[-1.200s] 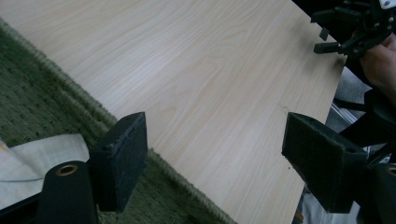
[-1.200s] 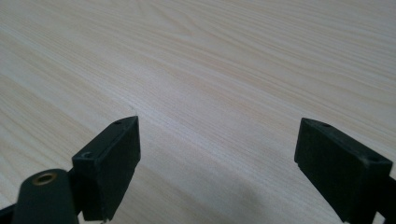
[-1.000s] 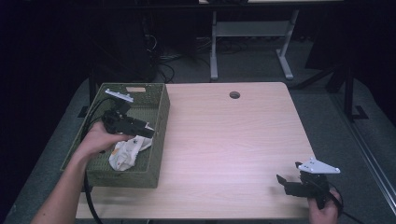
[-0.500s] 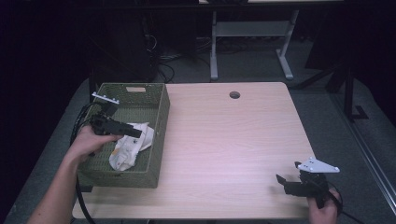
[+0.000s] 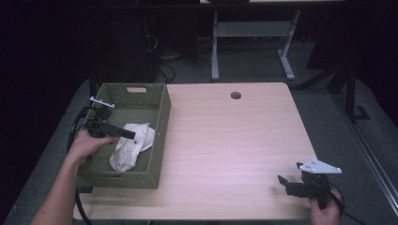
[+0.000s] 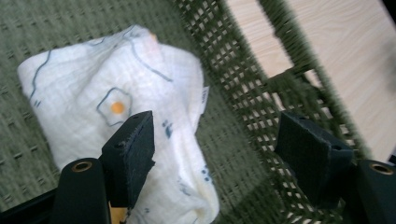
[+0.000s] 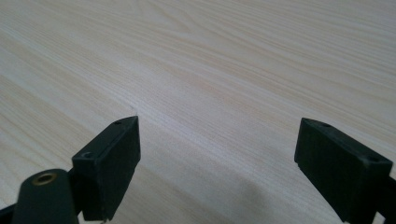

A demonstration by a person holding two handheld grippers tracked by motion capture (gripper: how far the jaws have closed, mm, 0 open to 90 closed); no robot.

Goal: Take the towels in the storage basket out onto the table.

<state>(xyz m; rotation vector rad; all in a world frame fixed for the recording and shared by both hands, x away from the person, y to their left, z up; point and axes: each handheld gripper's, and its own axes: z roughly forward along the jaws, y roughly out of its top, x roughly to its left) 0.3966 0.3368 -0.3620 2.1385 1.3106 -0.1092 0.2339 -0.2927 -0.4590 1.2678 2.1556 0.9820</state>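
Left gripper (image 6: 215, 158): jaws wide, just been closing, nothing gripped, over printed cloth (image 6: 116, 107).
Risk: jaw snags woven basket (image 5: 159, 122) wall.
Right gripper (image 7: 217, 163): jaws wide, empty.

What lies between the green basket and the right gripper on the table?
Nothing: in the high view, the stretch of wooden table between the green basket and the right gripper is bare. The right gripper view shows plain wood ahead of its open jaws.

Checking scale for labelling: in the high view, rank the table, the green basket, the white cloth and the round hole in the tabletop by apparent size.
1. table
2. green basket
3. white cloth
4. round hole
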